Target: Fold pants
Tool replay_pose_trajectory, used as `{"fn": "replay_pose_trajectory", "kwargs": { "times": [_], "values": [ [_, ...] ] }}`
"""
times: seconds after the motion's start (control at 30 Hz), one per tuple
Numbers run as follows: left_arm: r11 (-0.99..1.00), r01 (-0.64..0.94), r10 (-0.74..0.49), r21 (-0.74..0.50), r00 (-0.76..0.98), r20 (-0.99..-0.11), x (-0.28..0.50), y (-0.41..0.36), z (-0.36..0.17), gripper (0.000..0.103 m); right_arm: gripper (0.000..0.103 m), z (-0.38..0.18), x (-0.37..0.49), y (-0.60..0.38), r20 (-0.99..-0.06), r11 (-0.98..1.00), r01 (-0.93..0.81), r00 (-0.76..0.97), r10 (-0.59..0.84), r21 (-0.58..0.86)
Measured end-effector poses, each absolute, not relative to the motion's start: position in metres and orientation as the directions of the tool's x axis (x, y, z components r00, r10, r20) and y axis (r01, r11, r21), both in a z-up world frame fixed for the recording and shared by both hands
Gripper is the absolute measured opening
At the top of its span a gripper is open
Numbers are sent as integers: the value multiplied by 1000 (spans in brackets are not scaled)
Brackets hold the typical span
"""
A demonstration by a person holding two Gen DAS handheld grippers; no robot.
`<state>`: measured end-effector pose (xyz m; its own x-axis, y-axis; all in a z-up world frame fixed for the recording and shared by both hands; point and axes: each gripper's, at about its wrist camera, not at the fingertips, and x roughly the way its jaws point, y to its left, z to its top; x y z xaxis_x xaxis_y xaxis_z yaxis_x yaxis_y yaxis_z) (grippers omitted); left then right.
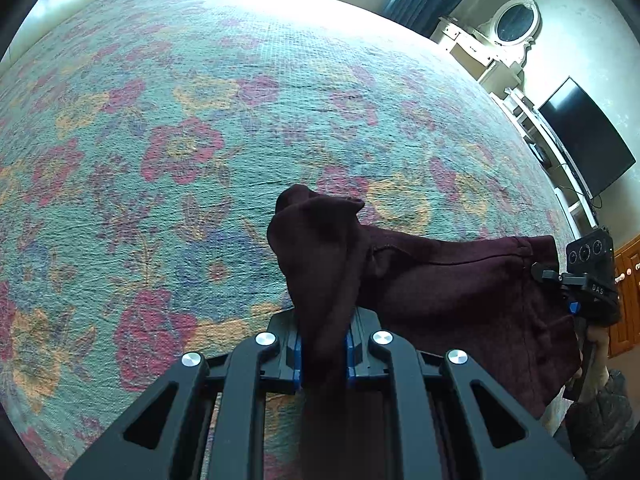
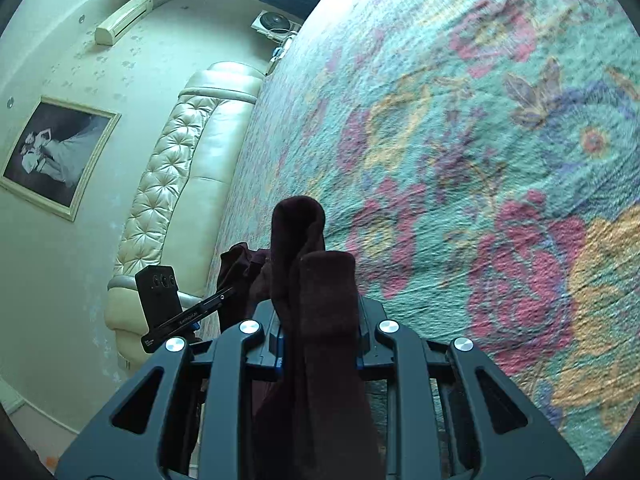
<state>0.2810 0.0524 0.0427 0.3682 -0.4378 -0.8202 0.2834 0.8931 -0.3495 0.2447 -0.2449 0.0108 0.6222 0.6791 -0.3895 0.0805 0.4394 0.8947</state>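
Left wrist view: the left tool (image 1: 324, 354) is closed tight on a bunched fold of the maroon pants (image 1: 452, 280), which stretch across to the right tool (image 1: 554, 274), held above the flowered bed cover (image 1: 200, 140).

Right wrist view: the right tool (image 2: 320, 340) likewise pinches the pants (image 2: 316, 280), near the bed's padded headboard (image 2: 176, 184).

A home bedroom: a bed with a flowered bedspread (image 1: 240, 120), tufted headboard (image 2: 168, 184), dressing table (image 1: 500, 40), television (image 1: 588, 136), framed photo (image 2: 56, 156).
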Motion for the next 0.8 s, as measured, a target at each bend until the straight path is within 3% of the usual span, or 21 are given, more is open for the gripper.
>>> {"fn": "replay_pose_trajectory", "kwargs": {
  "times": [0.57, 0.63, 0.73, 0.8],
  "values": [
    [869, 262, -491, -420, 353, -796, 283, 65, 26, 21, 23, -19, 229, -262, -357, 376, 110, 630, 690, 920],
    [865, 264, -498, -426, 346, -795, 283, 66, 24, 25, 24, -19, 229, -263, -350, 367, 109, 632, 692, 924],
    [859, 269, -508, -435, 341, -791, 282, 71, 22, 43, 32, -17, 226, -267, -331, 346, 108, 640, 693, 932],
    [848, 268, -528, -458, 350, -774, 277, 79, 26, 64, 44, -14, 221, -269, -323, 337, 108, 647, 690, 935]
  ]
}}
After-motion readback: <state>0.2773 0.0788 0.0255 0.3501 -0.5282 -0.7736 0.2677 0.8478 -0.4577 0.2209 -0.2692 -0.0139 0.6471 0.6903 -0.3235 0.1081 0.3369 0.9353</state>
